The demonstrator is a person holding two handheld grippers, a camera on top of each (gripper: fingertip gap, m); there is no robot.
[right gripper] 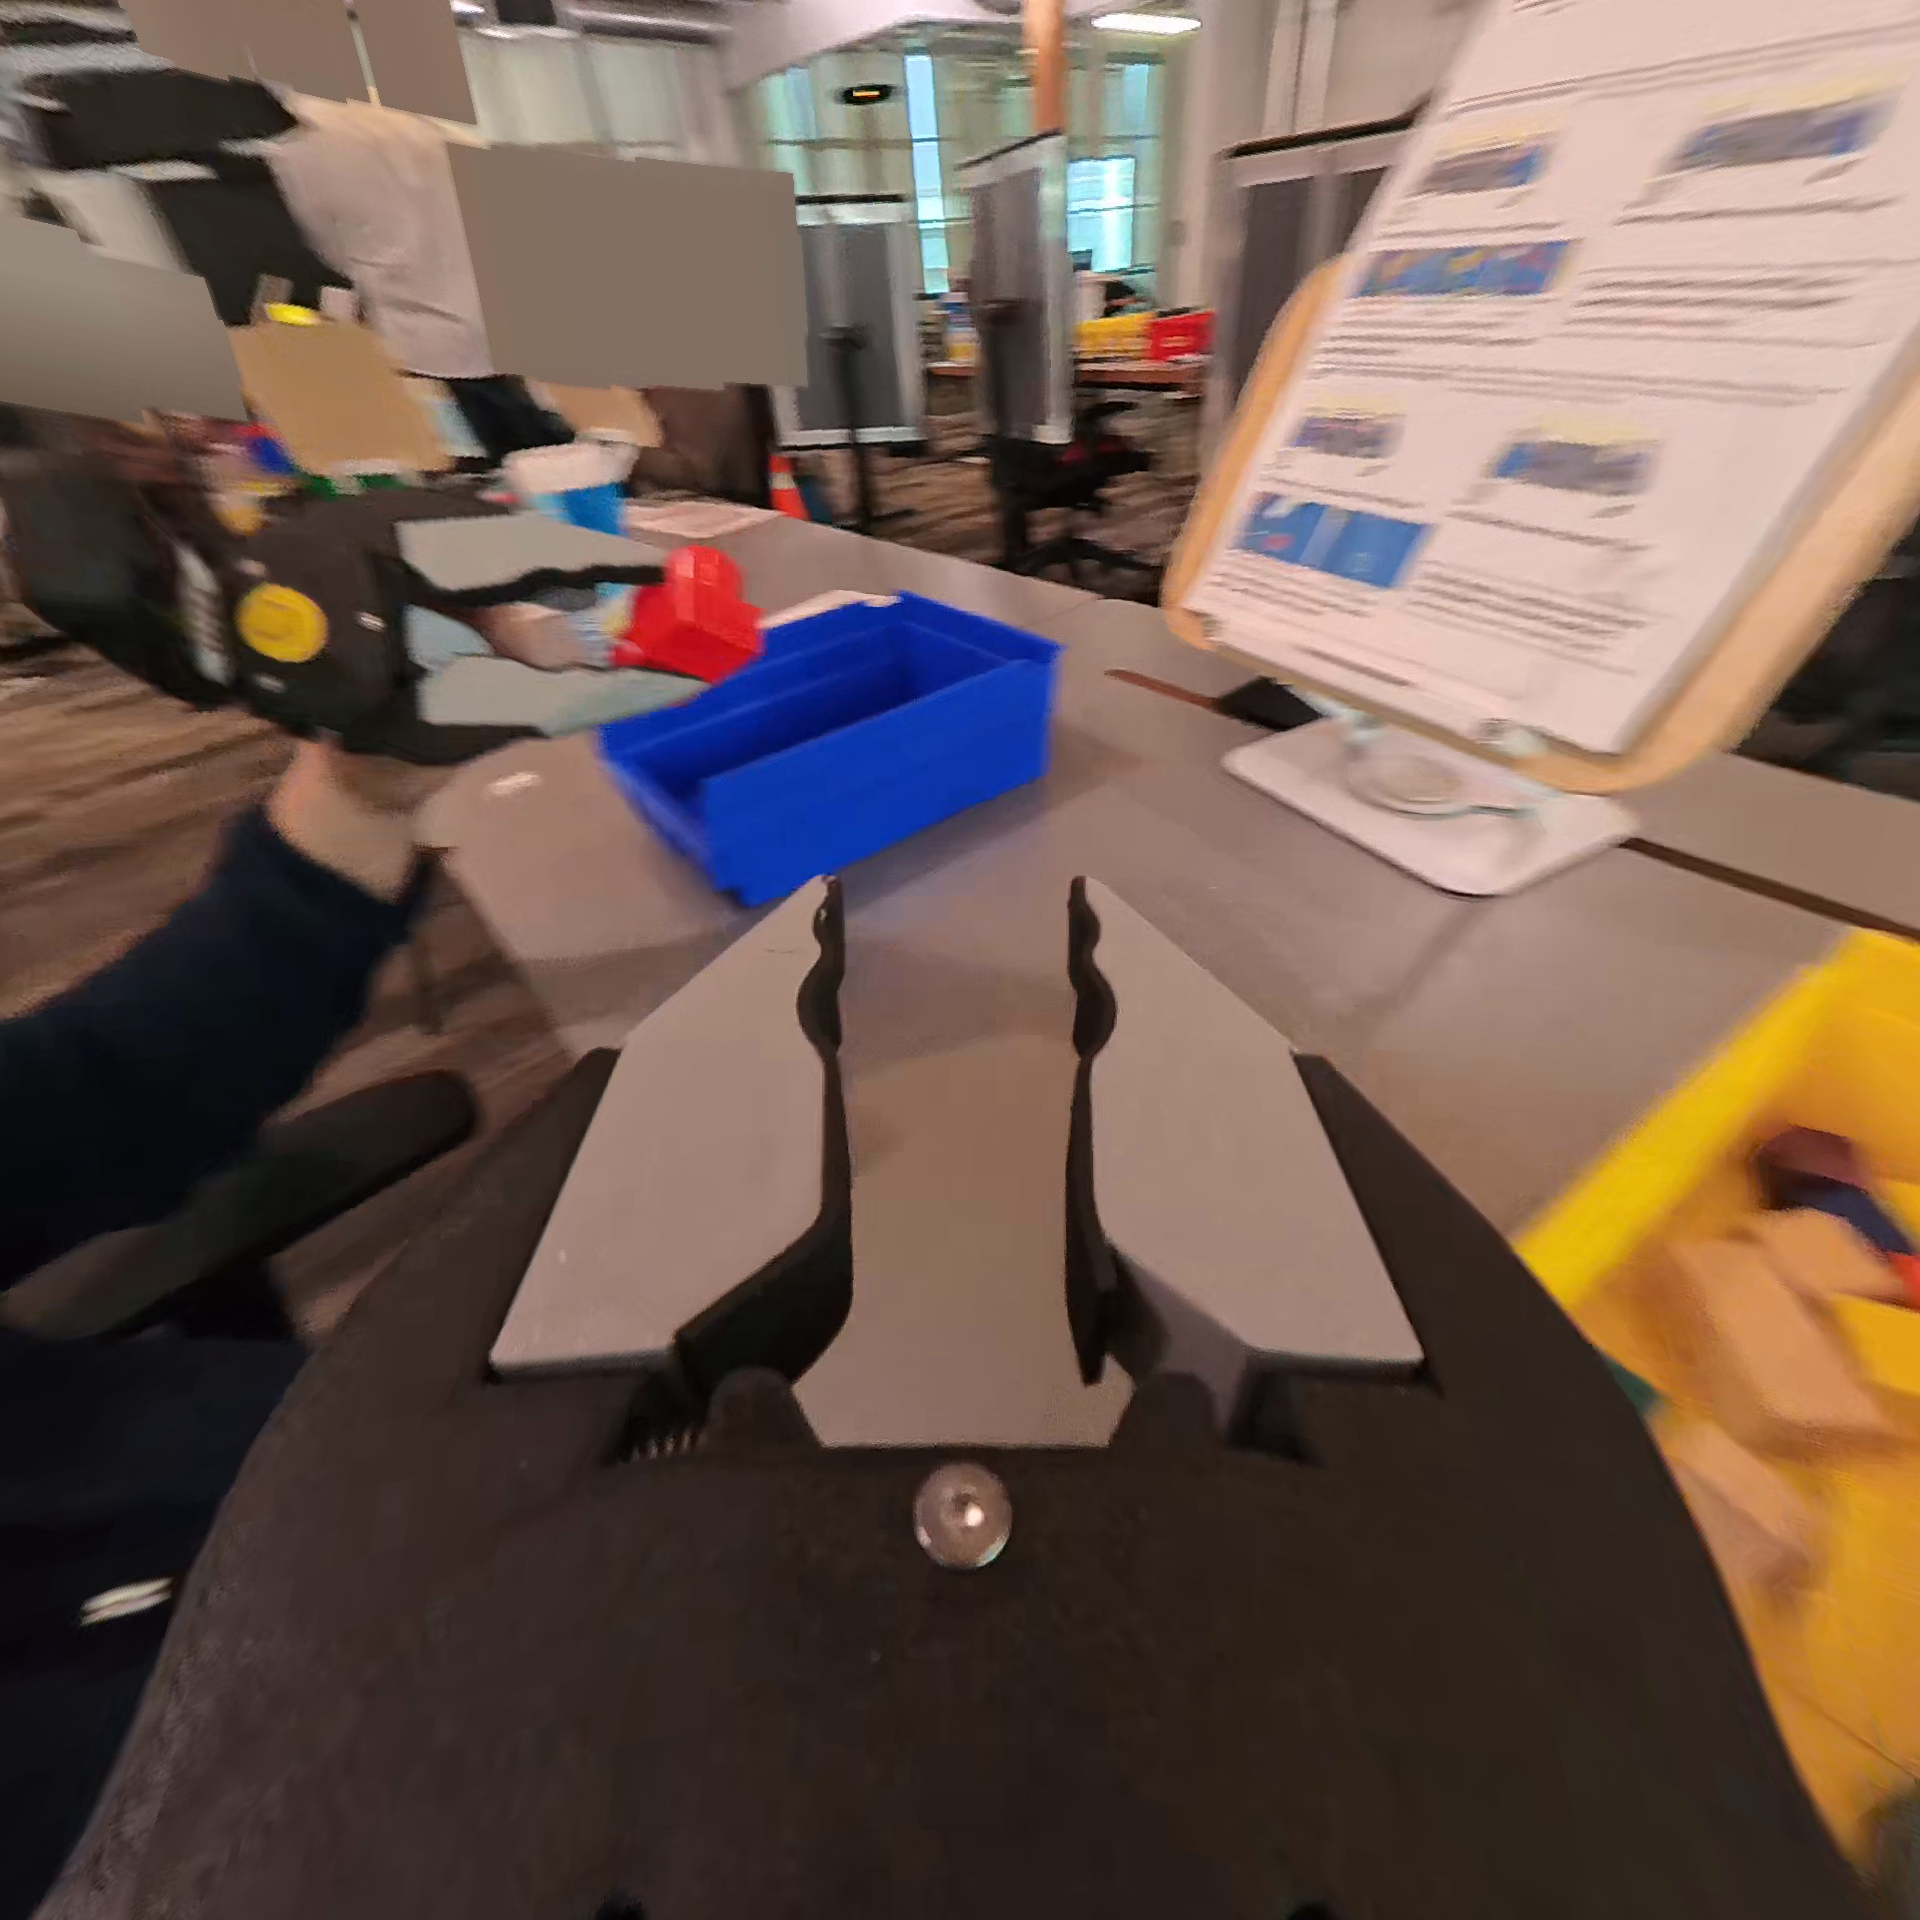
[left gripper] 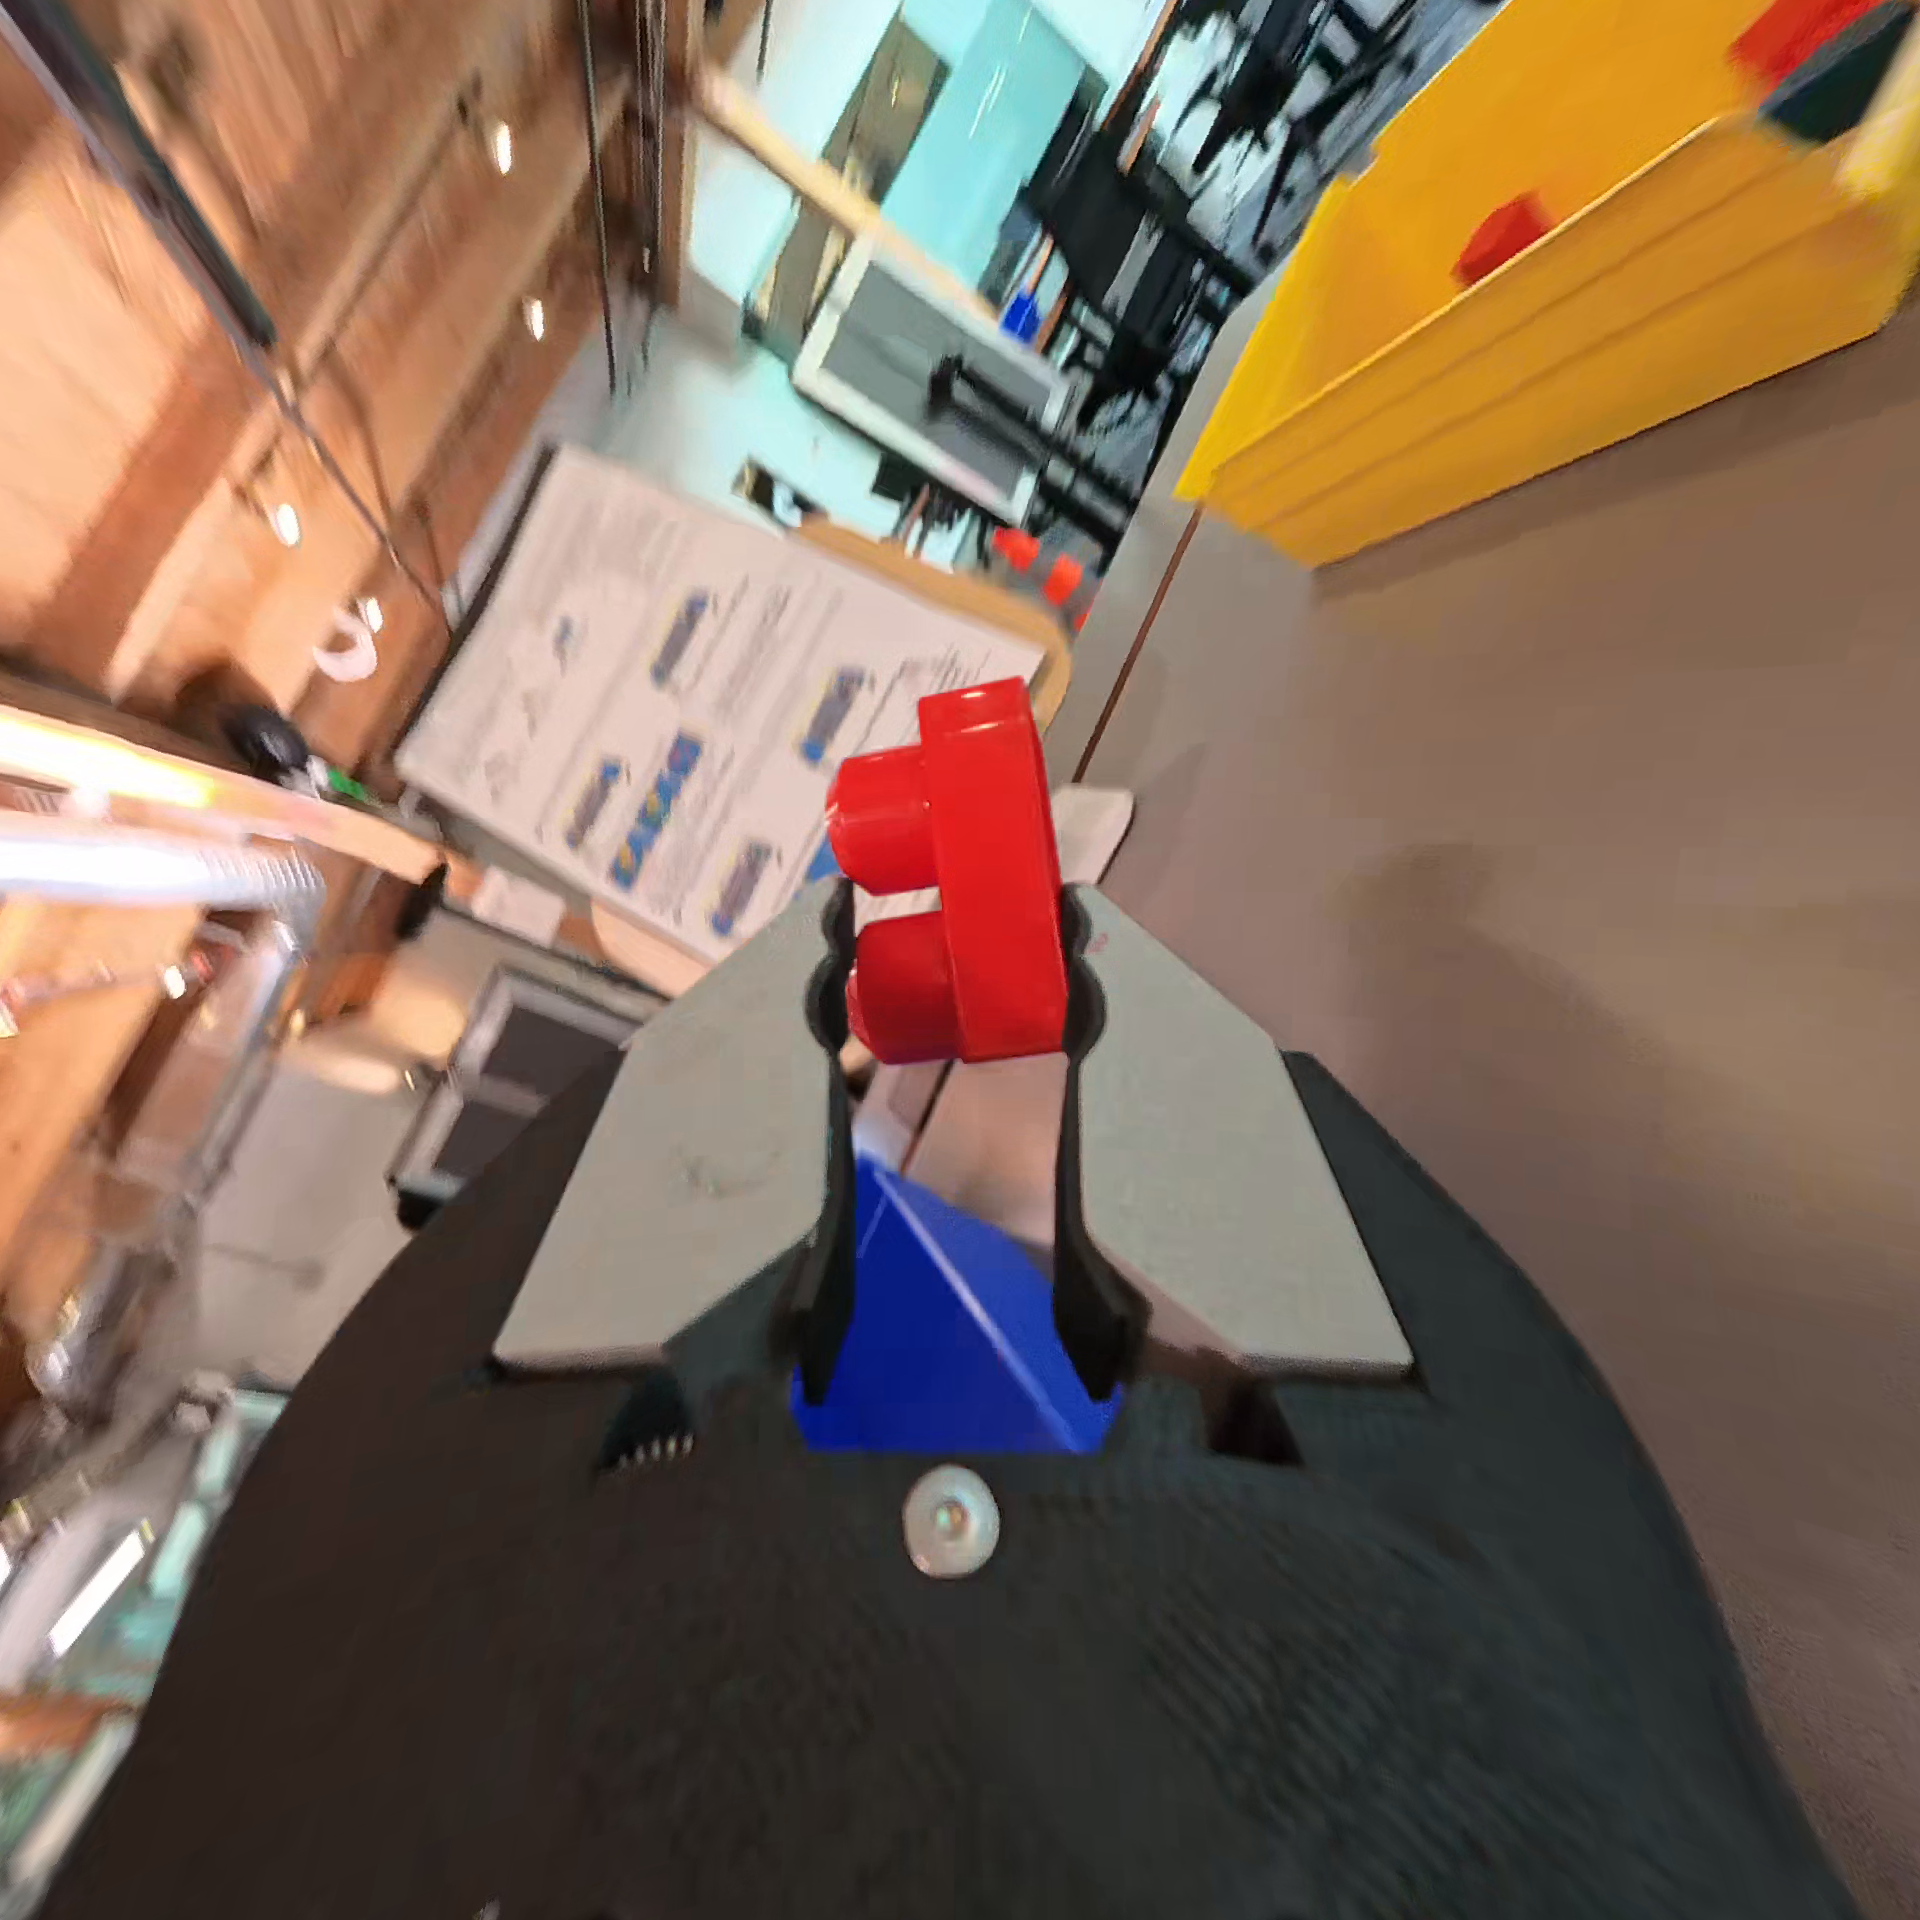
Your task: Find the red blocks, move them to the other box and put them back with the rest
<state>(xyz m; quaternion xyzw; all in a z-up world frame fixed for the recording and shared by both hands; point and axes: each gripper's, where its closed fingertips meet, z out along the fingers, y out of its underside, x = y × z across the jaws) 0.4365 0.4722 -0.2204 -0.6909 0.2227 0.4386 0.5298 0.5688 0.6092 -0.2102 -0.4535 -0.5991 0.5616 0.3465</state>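
The left gripper squeezes a red block up beside the blue box, so I think dropping it in comes next, while the right gripper waits with its jaws apart and nothing between them.

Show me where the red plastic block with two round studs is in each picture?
Left wrist view: red plastic block with two round studs, centre, clamped in the left gripper.
Right wrist view: same block, upper left, above the blue plastic box's corner.
Shared landmark: yellow plastic box.
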